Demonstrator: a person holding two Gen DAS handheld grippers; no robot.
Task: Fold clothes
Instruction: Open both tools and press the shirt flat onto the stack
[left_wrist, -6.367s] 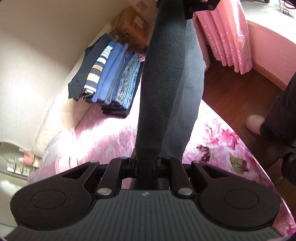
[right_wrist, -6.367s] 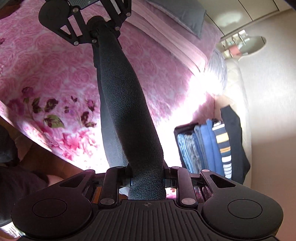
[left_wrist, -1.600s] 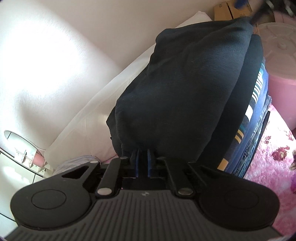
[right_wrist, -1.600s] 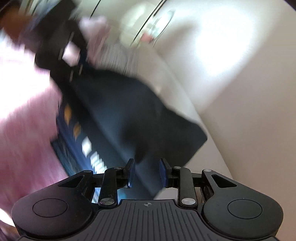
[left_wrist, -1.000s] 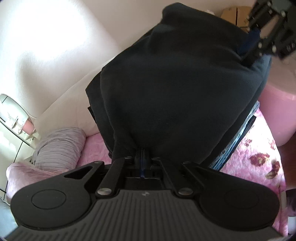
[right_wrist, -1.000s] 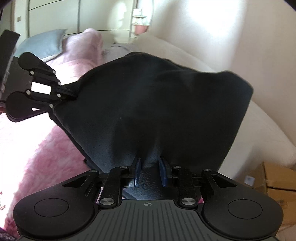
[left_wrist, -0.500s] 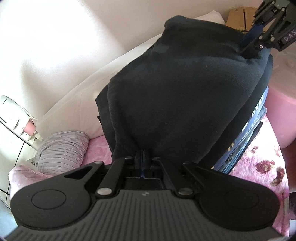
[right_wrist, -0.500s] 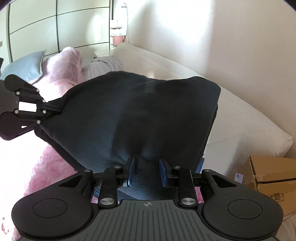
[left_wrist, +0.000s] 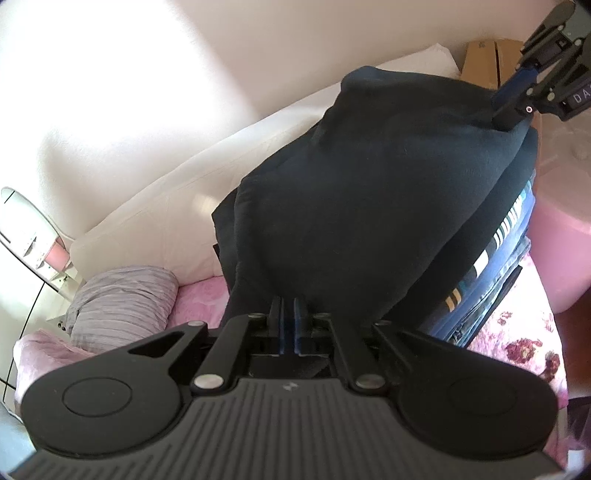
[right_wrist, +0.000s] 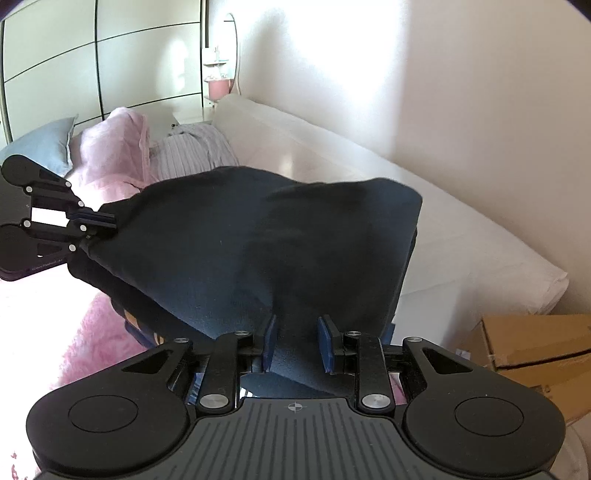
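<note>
A folded dark garment (left_wrist: 369, 206) lies on top of a stack of folded clothes (left_wrist: 495, 273) on the pink bed; it also shows in the right wrist view (right_wrist: 258, 243). My left gripper (left_wrist: 290, 314) is shut on the garment's near edge, and it also appears at the left of the right wrist view (right_wrist: 96, 225). My right gripper (right_wrist: 295, 341) is open, its blue pads apart with the garment's edge lying loose between them; it also shows at the top right of the left wrist view (left_wrist: 513, 107).
A long white cushion (right_wrist: 369, 192) runs along the wall behind the stack. A striped pillow (left_wrist: 122, 299) and pink bedding (right_wrist: 114, 147) lie further up the bed. A cardboard box (right_wrist: 532, 347) and a pink bin (left_wrist: 565, 243) stand beside the bed.
The folded garment went from hanging between both grippers to lying on the stack. My right gripper's fingers have spread apart off the cloth. The left stays shut.
</note>
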